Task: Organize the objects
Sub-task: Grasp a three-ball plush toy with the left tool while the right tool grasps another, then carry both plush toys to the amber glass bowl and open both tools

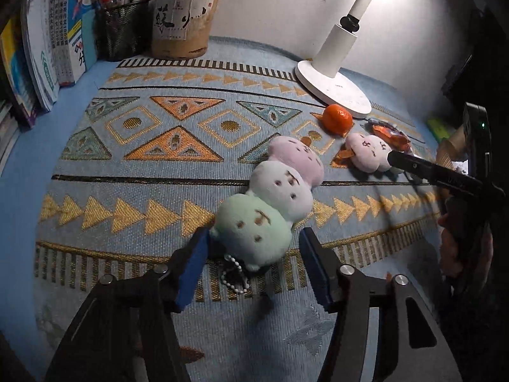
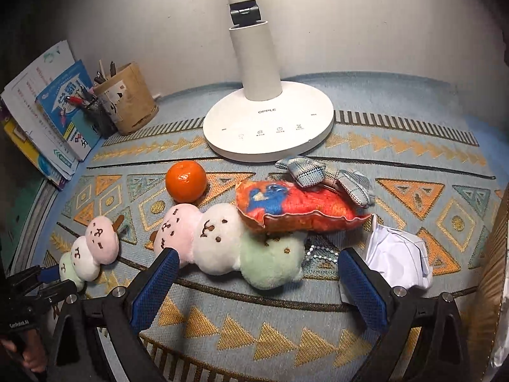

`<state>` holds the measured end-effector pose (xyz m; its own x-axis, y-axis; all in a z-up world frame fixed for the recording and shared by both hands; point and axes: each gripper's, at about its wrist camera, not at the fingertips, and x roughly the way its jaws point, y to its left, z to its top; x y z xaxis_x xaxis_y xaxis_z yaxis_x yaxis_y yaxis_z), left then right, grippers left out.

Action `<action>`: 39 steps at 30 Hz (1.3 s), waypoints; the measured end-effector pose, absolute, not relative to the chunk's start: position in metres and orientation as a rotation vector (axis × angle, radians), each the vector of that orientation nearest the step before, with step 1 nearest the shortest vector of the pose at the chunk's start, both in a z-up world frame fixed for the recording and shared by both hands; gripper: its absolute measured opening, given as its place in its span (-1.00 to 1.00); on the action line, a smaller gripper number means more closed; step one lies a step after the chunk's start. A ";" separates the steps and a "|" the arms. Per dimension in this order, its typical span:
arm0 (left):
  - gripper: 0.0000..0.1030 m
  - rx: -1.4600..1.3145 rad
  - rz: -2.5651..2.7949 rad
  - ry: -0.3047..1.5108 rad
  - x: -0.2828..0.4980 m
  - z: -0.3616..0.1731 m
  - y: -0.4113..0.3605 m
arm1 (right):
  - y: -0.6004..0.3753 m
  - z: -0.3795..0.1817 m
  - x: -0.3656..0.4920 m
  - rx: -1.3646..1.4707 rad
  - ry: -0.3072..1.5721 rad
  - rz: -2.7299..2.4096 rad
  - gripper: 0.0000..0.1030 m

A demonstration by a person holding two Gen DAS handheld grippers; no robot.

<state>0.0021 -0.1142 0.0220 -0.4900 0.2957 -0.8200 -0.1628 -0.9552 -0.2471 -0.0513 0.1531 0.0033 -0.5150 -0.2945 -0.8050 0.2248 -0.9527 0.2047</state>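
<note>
Two three-ball plush toys, each pink, white and green, lie on the patterned mat [image 1: 133, 165]. The nearer plush [image 1: 270, 197] has its green end between the blue pads of my left gripper [image 1: 254, 232]. The jaws are open, with a gap on the right side. In the right wrist view this plush [image 2: 95, 248] is small at the left, with the left gripper [image 2: 54, 280] at its green end. My right gripper [image 2: 259, 258] stands wide open over the other plush [image 2: 216, 238], not touching it. One of its fingers [image 1: 413, 167] shows beside that plush [image 1: 369, 152].
A tangerine [image 2: 186, 181] sits by the white lamp base [image 2: 270, 127]. An orange snack bag [image 2: 296, 207] lies partly on the right plush, with a plaid cloth piece [image 2: 318, 175] behind it and crumpled white paper [image 2: 400, 254] to the right. Pen holders [image 1: 184, 22] and books [image 1: 47, 47] stand at the back left.
</note>
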 end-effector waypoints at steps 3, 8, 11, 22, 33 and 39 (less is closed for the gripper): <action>0.24 -1.380 2.500 -0.185 0.000 0.022 -0.115 | 0.136 0.000 -0.043 1.347 -0.074 -2.403 0.95; 0.37 -1.334 2.511 -0.117 0.002 0.026 -0.116 | 0.105 0.010 0.012 1.237 -0.038 -2.144 0.95; 0.47 -1.311 2.533 -0.056 0.001 0.029 -0.113 | 0.107 0.019 0.032 1.203 0.064 -2.219 0.95; 0.47 -1.319 2.484 0.157 -0.020 0.021 -0.074 | 0.085 -0.001 -0.035 1.258 0.203 -2.302 0.43; 0.09 -1.306 2.525 0.177 -0.014 0.019 -0.070 | 0.073 -0.004 -0.025 1.258 0.243 -2.332 0.00; 0.08 -1.242 2.533 0.011 0.015 0.038 -0.055 | 0.106 0.020 0.024 1.272 0.101 -2.412 -0.01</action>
<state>0.0149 -0.0547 0.0384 -0.5711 0.2798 -0.7717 -0.2865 -0.9489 -0.1321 0.0243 0.1058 0.0200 -0.4998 -0.3214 -0.8043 0.3875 -0.9135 0.1243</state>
